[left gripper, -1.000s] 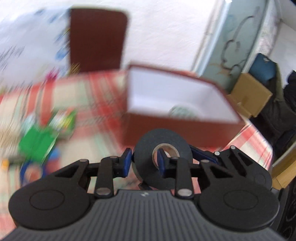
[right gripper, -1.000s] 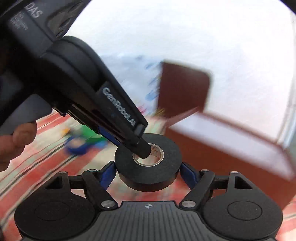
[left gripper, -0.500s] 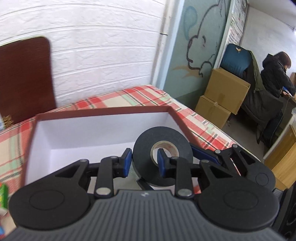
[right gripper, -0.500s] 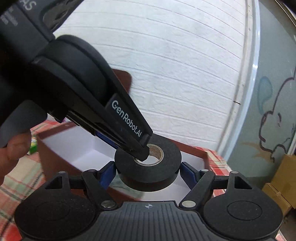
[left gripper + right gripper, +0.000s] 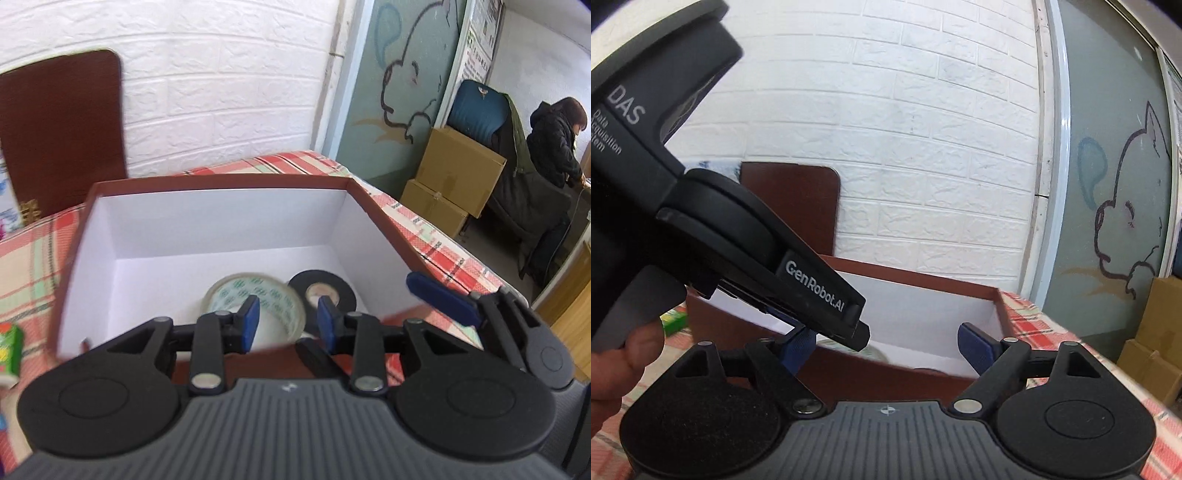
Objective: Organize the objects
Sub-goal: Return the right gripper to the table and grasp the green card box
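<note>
A black tape roll (image 5: pixel 322 295) lies flat on the white floor of the brown box (image 5: pixel 221 181), next to a clear tape roll with green print (image 5: pixel 255 302). My left gripper (image 5: pixel 288 325) hovers over the box's near wall, open and empty. My right gripper (image 5: pixel 886 343) is open and empty beside it, in front of the box (image 5: pixel 923 284). The left gripper's body (image 5: pixel 738 240) crosses the left of the right wrist view. One blue right fingertip (image 5: pixel 439 299) shows in the left wrist view.
The box stands on a red plaid tablecloth (image 5: pixel 424 229). A brown lid (image 5: pixel 59 133) leans on the white brick wall behind. A green carton (image 5: pixel 11 347) lies at the left. Cardboard boxes (image 5: pixel 454 177) and a seated person (image 5: pixel 554 147) are off to the right.
Both grippers held the black tape roll over the box; both have opened and the roll has dropped onto the box floor beside the clear tape.
</note>
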The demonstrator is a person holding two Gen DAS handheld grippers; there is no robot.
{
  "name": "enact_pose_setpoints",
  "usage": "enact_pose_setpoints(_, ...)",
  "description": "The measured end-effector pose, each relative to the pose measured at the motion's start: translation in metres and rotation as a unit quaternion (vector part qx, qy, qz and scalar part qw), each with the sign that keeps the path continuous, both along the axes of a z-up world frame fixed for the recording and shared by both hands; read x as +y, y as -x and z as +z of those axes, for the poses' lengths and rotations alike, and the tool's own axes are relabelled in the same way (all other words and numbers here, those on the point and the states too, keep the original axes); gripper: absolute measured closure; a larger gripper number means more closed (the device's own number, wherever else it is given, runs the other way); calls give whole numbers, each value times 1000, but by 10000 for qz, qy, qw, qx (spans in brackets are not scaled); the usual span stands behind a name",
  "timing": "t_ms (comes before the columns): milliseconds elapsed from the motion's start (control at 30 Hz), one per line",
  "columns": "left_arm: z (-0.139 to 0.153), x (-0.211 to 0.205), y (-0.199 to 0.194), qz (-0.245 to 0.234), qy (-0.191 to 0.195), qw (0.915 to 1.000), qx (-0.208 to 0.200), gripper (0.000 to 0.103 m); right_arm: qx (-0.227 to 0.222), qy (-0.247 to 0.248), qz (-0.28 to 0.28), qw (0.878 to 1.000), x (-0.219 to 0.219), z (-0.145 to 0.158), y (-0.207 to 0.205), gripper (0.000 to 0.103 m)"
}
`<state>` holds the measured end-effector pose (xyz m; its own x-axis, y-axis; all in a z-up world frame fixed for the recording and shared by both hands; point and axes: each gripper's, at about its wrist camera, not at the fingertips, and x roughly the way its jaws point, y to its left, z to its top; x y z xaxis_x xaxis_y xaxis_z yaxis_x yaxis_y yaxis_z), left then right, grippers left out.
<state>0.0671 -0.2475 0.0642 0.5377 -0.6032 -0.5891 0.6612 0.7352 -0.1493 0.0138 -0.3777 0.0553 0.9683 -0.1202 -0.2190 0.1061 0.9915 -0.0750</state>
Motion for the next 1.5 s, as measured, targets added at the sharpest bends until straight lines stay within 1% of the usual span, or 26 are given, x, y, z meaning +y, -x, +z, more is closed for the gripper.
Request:
enact_pose_setpoints(67,1,14,9,88,86,9999,-61,65,39,-139,134,9998,5,-1,9,20)
enact_pose_setpoints(133,4,27,19,218,60,9994,-262,64,148,-185,262,9994,14,-5,13,20)
enact_pose_setpoints(167,4,34,22,259,48,9993,-262,63,247,-222,346,9988,15,-9,14,20)
enact_pose_setpoints(267,-3,56,28,434,10,9989,-176,63,614,-383,601,9956,25,-20,8,20)
enact_pose_setpoints(333,-13,69,31,633,-138,9978,-98,63,815,-490,783,9924,37,-25,8,20)
enact_pose_setpoints(400,-24,85,30,866,-266,9959,68,63,1002,-505,926,9894,53,-30,10,20)
enact_pose_setpoints(467,-33,103,28,1119,-382,9928,208,63,1197,-443,1049,9863,80,-36,27,20)
enact_pose_setpoints(567,-45,129,26,1516,-630,9860,283,63,1480,-369,1250,9804,100,-41,23,21)
enact_pose_setpoints(600,-49,138,26,1625,-660,9839,340,63,1563,-347,1322,9782,106,-43,21,21)
enact_pose_setpoints(867,-77,207,31,2367,-650,9672,647,63,1981,-28,1886,9619,152,-52,16,22)
enact_pose_setpoints(933,-81,226,33,2553,-601,9630,625,63,2071,13,2030,9570,165,-53,12,23)
enact_pose_setpoints(1000,-81,243,31,2819,-643,9559,509,62,2091,67,2164,9536,174,-54,8,23)
enact_pose_setpoints(1067,-84,264,27,3210,-762,9433,374,61,2065,17,2300,9510,183,-52,-2,23)
enact_pose_setpoints(1100,-87,276,25,3403,-775,9365,337,59,2057,-81,2345,9501,187,-49,-8,23)
enact_pose_setpoints(1133,-90,287,22,3547,-713,9318,298,58,2037,-214,2377,9495,189,-47,-17,23)
enact_pose_setpoints(1167,-92,298,22,3629,-599,9296,228,57,1998,-359,2407,9492,191,-45,-25,23)
enact_pose_setpoints(1233,-98,312,24,3676,-423,9290,10,57,1840,-554,2453,9502,197,-39,-42,22)
enact_pose_setpoints(1300,-105,318,32,3621,-209,9315,-286,56,1647,-482,2492,9531,206,-33,-59,22)
enact_pose_setpoints(1333,-106,318,33,3602,-133,9322,-343,53,1573,-401,2531,9537,211,-31,-67,22)
enact_pose_setpoints(1433,-106,314,29,3526,-135,9349,-380,45,1502,-291,2676,9513,221,-29,-93,22)
enact_pose_setpoints(1500,-106,311,27,3494,-167,9359,-417,43,1541,-224,2761,9484,226,-31,-109,22)
